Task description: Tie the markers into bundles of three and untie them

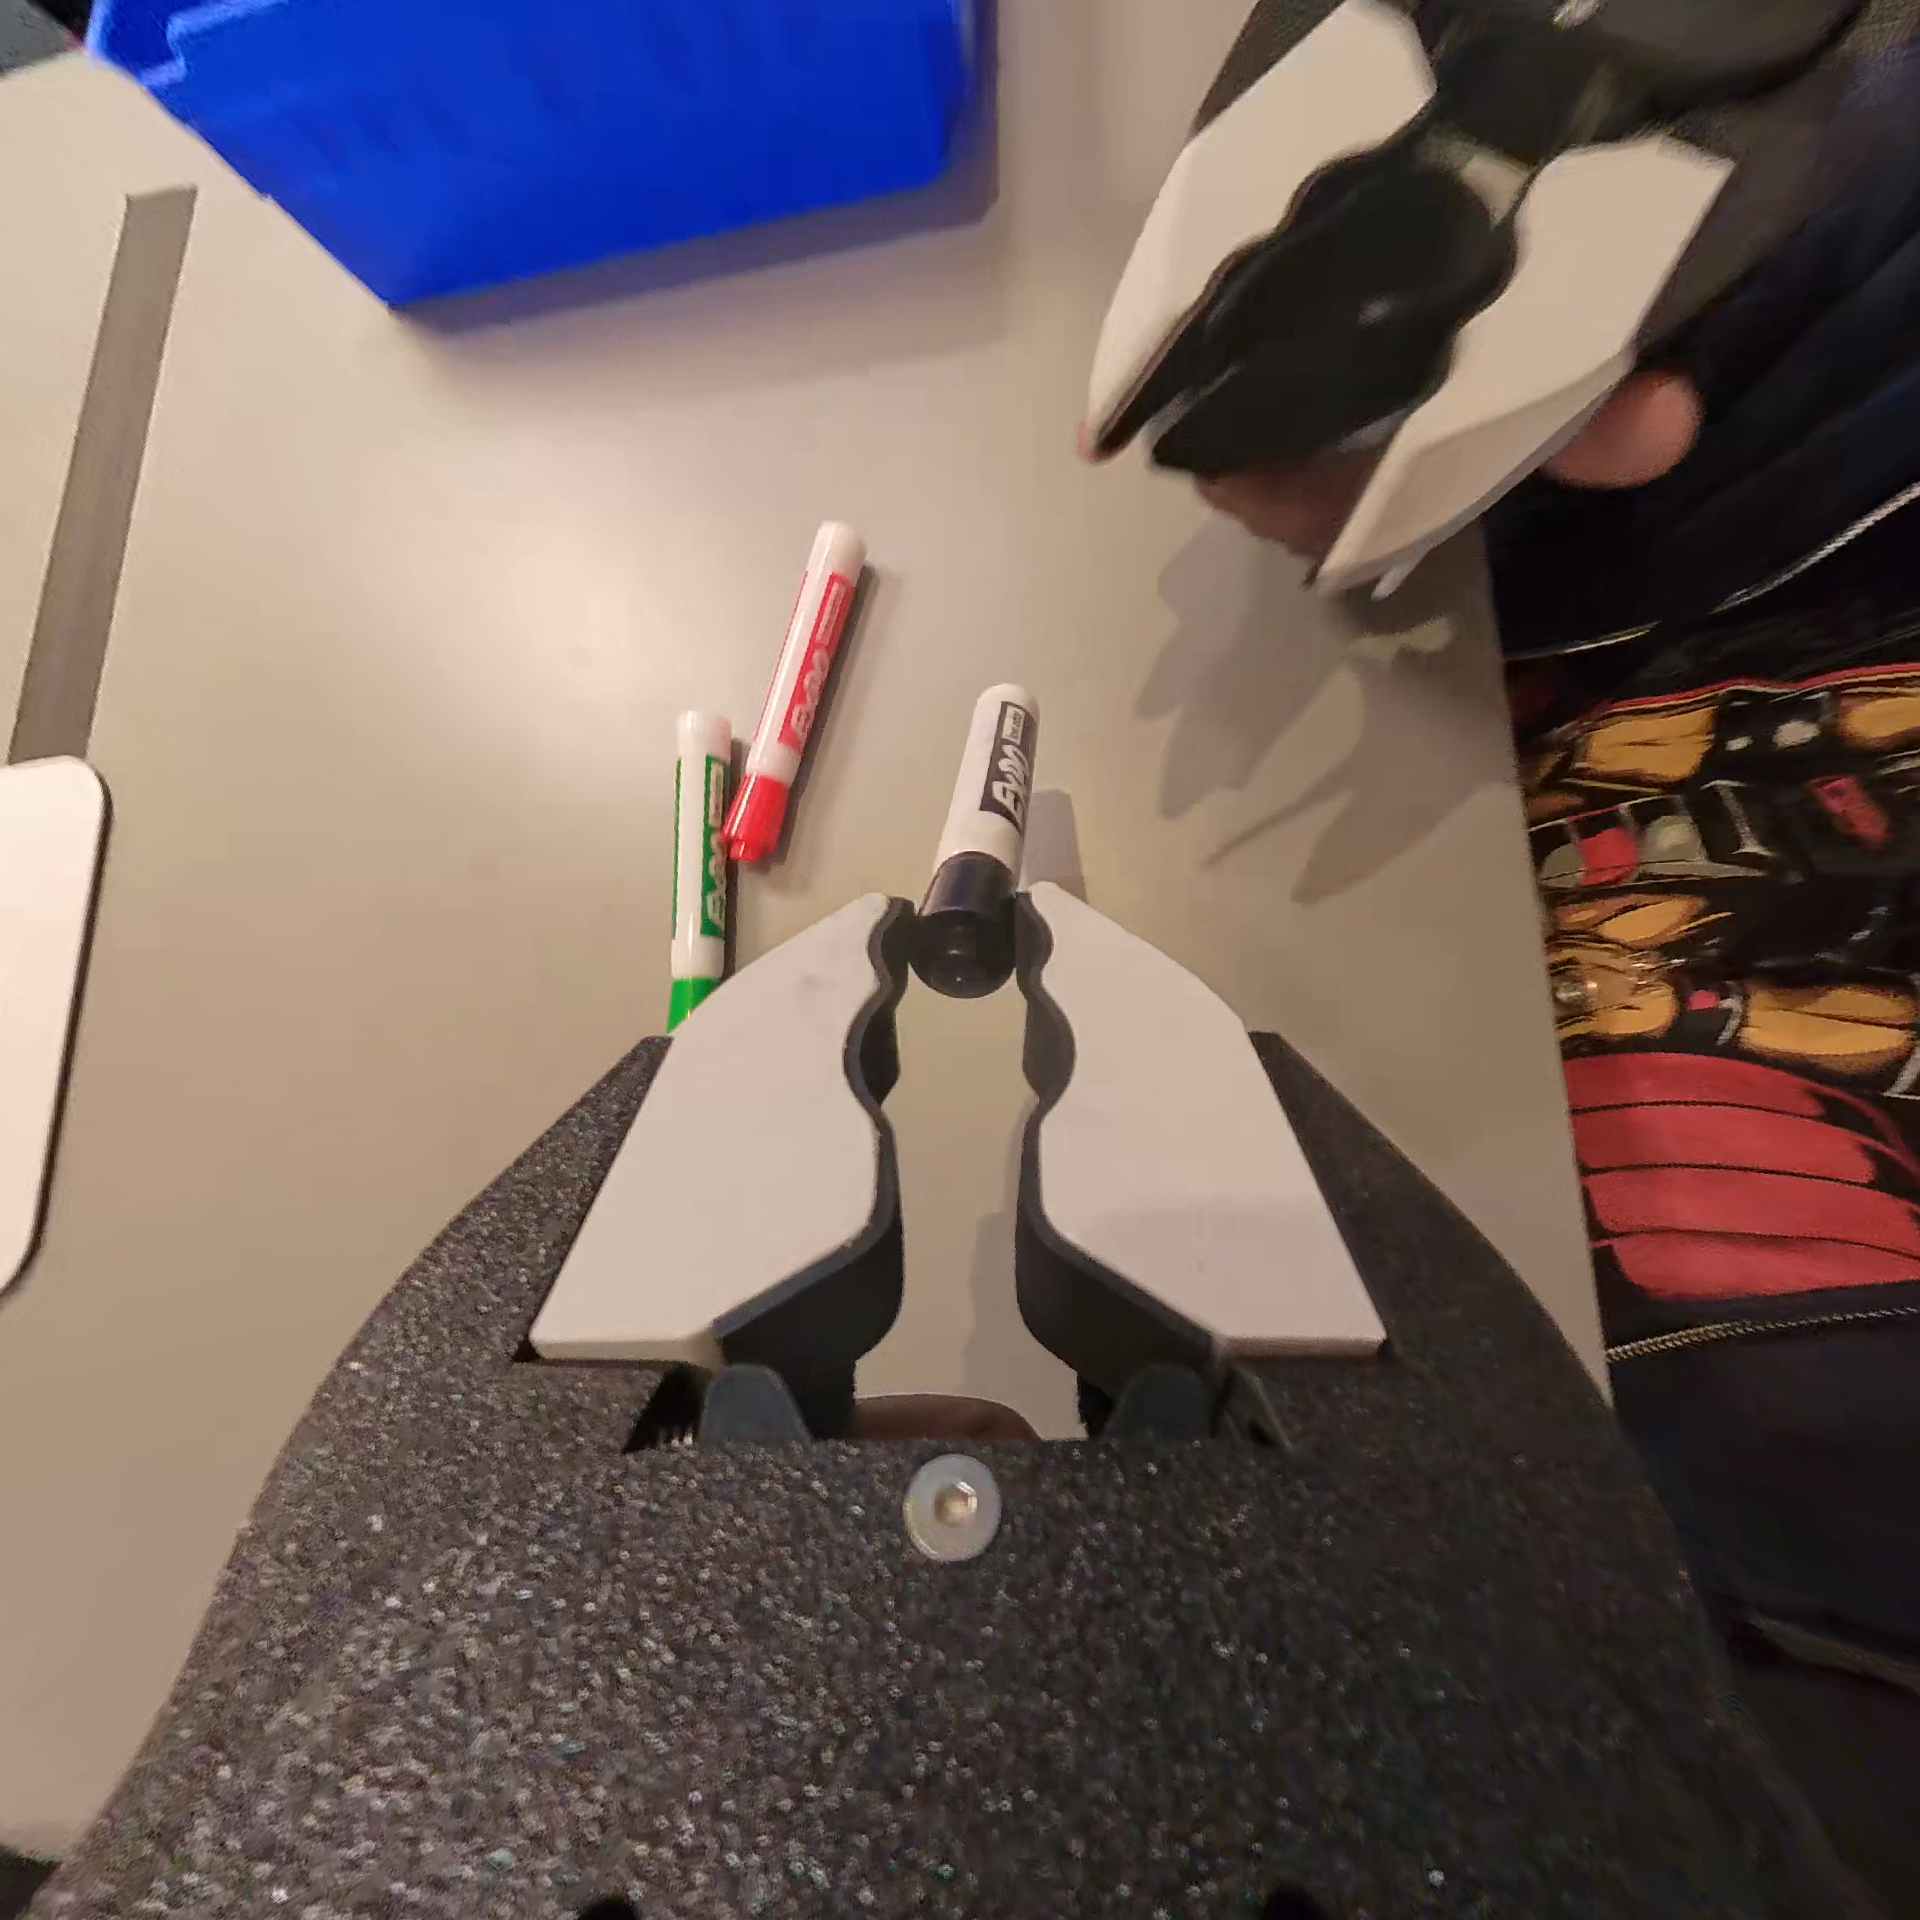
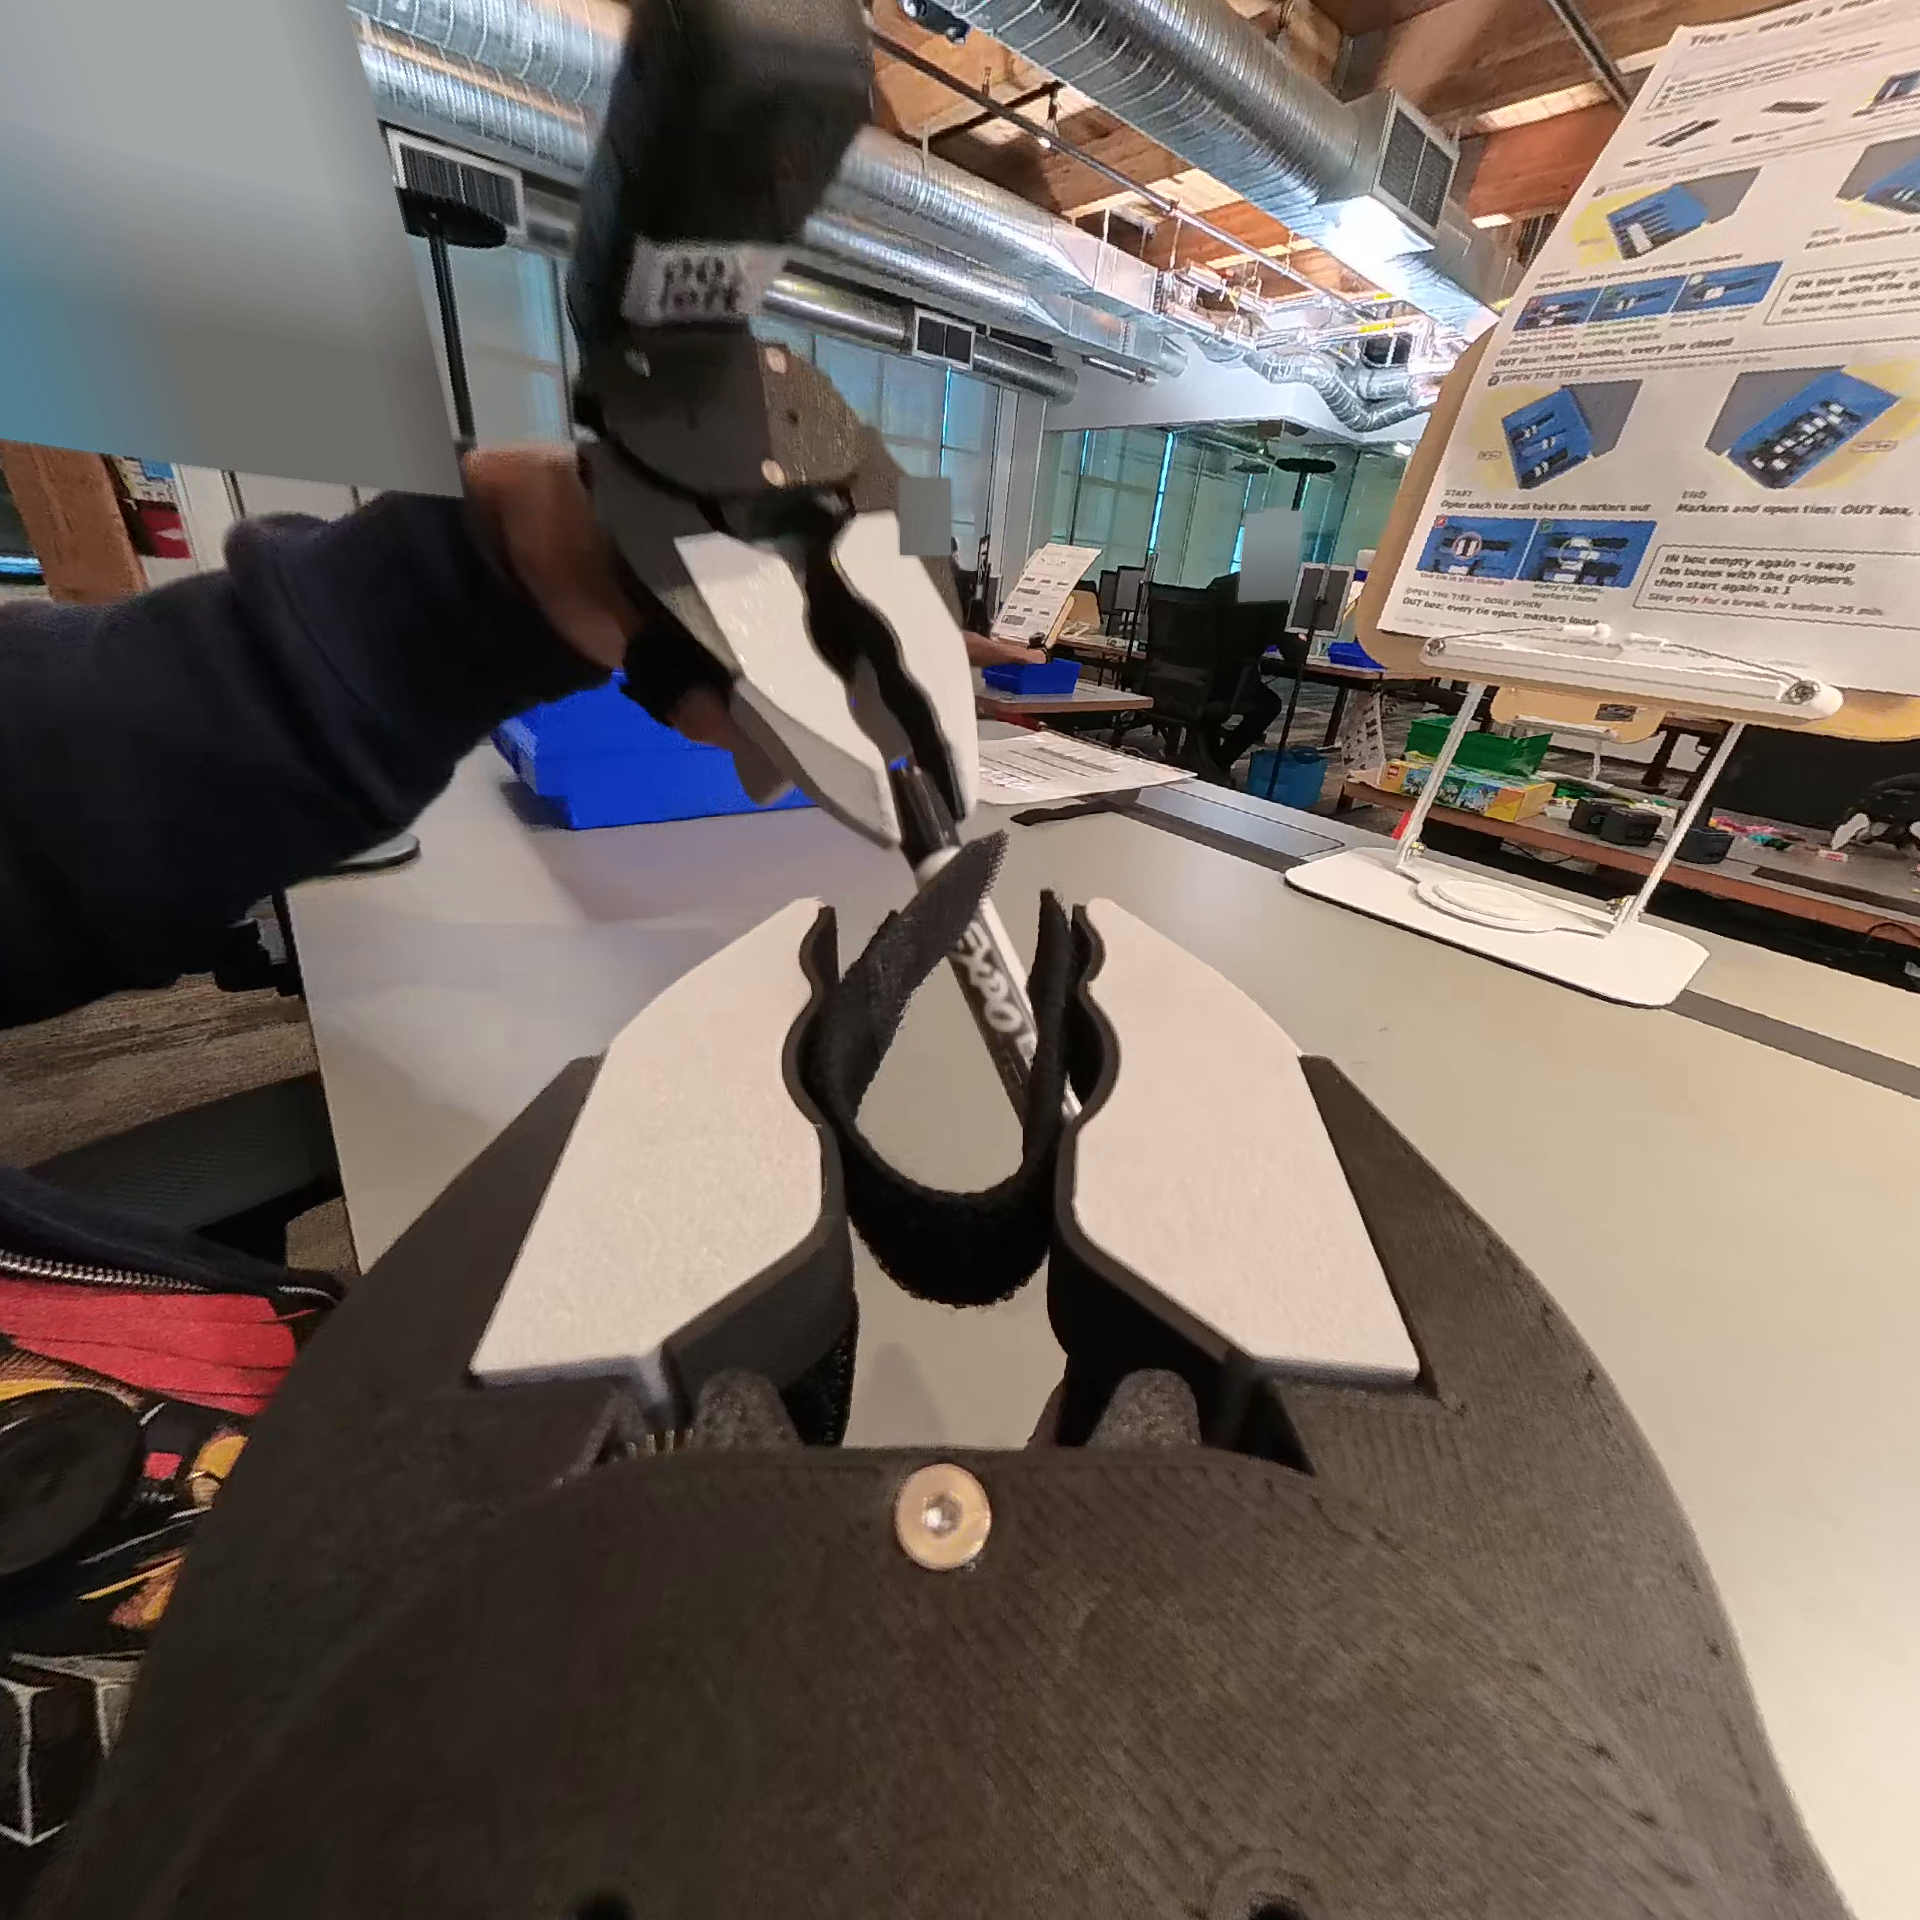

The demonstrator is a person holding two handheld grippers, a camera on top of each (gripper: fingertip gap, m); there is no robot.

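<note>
Left gripper (image 1: 961, 940) clamps the black marker (image 1: 992, 790) by its cap, feeding it into the black strap (image 2: 935, 1236) looped inside the right gripper (image 2: 951, 935), spread wide. Red marker (image 1: 805, 675) and green marker (image 1: 698, 852) wait mid-frame on the tabletop (image 1: 416, 623); nothing bundled yet.

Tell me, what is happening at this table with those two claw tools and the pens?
A person holds a two-finger gripper in each hand. The left gripper grips a black-capped white marker by its cap, lifted off the grey table. The right gripper carries a black fuzzy strap loop, with that marker poking down into it. A red-capped marker and a green-capped marker lie loose on the table, not bundled. A blue plastic bin sits beyond.
</note>
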